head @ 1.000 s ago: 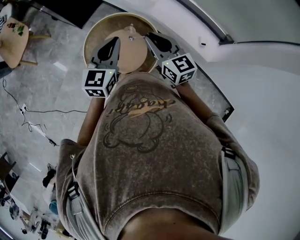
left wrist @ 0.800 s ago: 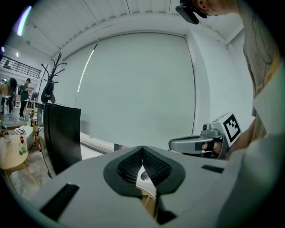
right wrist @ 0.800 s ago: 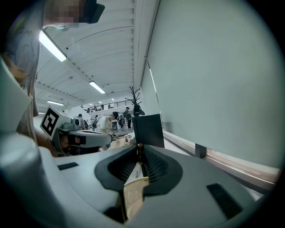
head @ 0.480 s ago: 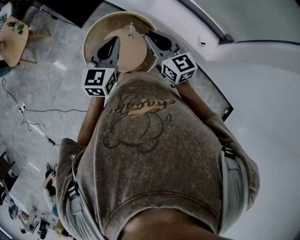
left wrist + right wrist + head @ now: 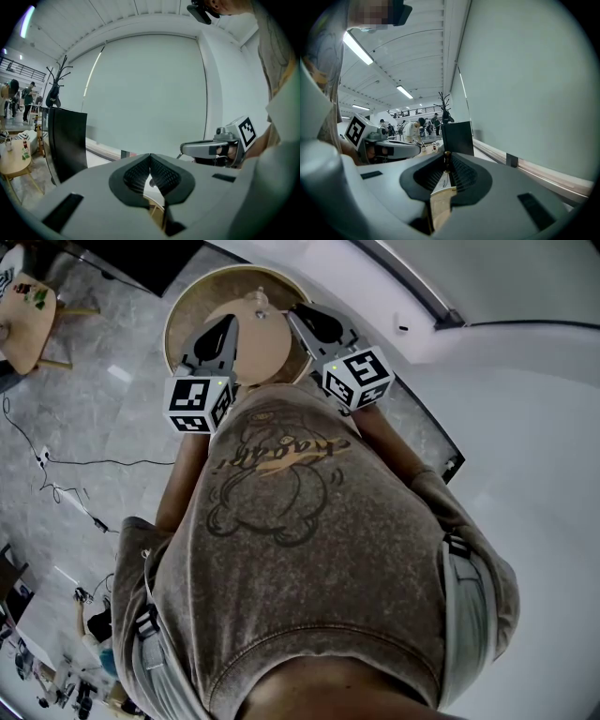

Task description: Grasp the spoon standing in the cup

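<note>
In the head view a small pale cup (image 5: 260,303) stands on the round wooden table (image 5: 187,315); the spoon in it is too small to make out there. My right gripper (image 5: 293,313) reaches toward the cup from the right. In the right gripper view its jaws are nearly together, with the spoon's dark brown handle tip (image 5: 447,156) held between the pads of the right gripper (image 5: 447,162). My left gripper (image 5: 228,326) hovers over the table to the left of the cup. Its jaws meet at the tips in the left gripper view, with nothing between them (image 5: 150,159).
A black panel (image 5: 65,140) and a coat stand (image 5: 56,89) stand beyond the table, before a white wall. A small wooden side table (image 5: 23,320) and loose cables (image 5: 66,479) are on the marble floor at the left. People stand far off.
</note>
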Demonstrator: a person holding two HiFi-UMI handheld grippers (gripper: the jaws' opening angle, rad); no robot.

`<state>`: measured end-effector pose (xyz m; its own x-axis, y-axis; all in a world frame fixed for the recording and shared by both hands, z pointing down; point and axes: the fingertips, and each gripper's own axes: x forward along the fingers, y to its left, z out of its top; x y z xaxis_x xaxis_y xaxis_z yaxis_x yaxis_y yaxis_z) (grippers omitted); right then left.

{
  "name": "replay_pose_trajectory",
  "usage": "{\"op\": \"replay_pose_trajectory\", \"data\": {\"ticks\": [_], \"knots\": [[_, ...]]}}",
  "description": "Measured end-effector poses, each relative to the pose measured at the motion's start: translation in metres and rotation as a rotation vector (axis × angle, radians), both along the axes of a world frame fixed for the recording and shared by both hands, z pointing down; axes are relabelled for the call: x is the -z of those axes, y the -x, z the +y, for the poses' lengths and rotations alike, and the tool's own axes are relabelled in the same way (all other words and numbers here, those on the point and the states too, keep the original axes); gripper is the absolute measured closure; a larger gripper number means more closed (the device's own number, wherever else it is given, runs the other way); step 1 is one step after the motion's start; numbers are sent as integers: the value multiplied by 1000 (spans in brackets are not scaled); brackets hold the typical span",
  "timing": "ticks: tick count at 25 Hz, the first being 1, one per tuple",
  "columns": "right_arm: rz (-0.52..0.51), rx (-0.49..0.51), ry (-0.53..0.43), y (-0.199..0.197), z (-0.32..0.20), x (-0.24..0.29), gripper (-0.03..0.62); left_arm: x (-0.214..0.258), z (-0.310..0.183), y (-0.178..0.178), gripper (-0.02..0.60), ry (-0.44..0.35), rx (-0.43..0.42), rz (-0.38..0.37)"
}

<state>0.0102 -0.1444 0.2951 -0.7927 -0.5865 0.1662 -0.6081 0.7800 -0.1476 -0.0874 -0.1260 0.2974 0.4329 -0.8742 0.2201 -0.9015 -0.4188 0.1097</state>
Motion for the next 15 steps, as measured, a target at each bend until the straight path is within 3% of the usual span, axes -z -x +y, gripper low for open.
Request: {"op": "replay_pose_trajectory", "data": {"ticks": [15], "knots": [[0,22,3,10,1,0,530,-5,3,8,563,6,19,6]]}}
